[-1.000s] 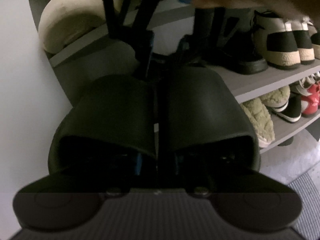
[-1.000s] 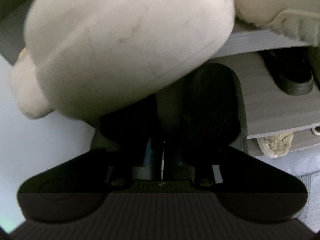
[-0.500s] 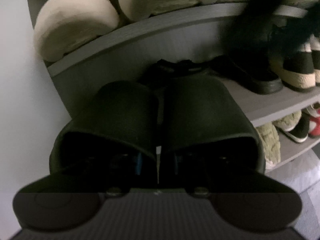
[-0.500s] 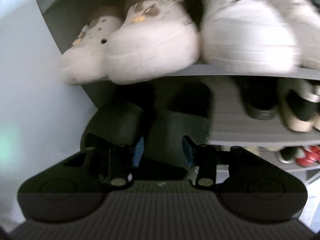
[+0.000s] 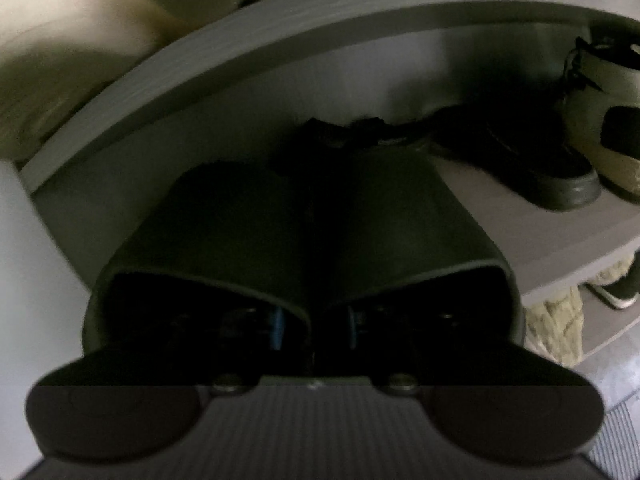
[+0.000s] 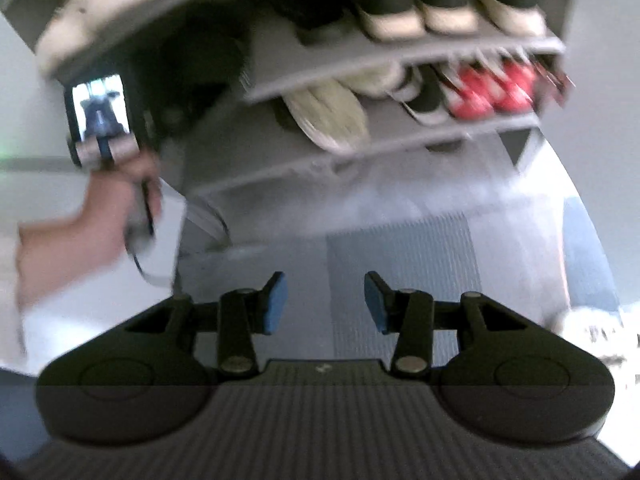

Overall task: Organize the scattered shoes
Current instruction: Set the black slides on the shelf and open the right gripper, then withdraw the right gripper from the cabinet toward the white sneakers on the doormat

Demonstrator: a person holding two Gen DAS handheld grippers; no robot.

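A pair of dark green slide sandals (image 5: 240, 232) fills the left wrist view, side by side, toes toward the rack's middle shelf (image 5: 540, 240). My left gripper (image 5: 314, 324) is shut on their two inner walls, its blue pads just visible inside the openings. The sandals sit at the shelf's left end, under the upper shelf edge (image 5: 320, 12). My right gripper (image 6: 325, 304) stands open with nothing between its fingers, over the grey floor mat (image 6: 400, 264) in front of the shoe rack (image 6: 400, 60). The right wrist view shows a hand (image 6: 100, 216) holding the left gripper's body (image 6: 102, 120) at the rack's left side.
Black shoes (image 5: 540, 176) and a beige boot (image 5: 600, 132) stand on the middle shelf to the right of the sandals. Cream slippers (image 5: 60, 60) rest on the shelf above. Lower shelves hold a beige slipper (image 6: 328, 116) and red shoes (image 6: 492, 88). A white shoe (image 6: 592, 328) lies on the floor, right.
The left gripper carried the sandals closer in under the upper shelf. The right gripper opened, drew back from the rack and tipped down toward the floor mat.
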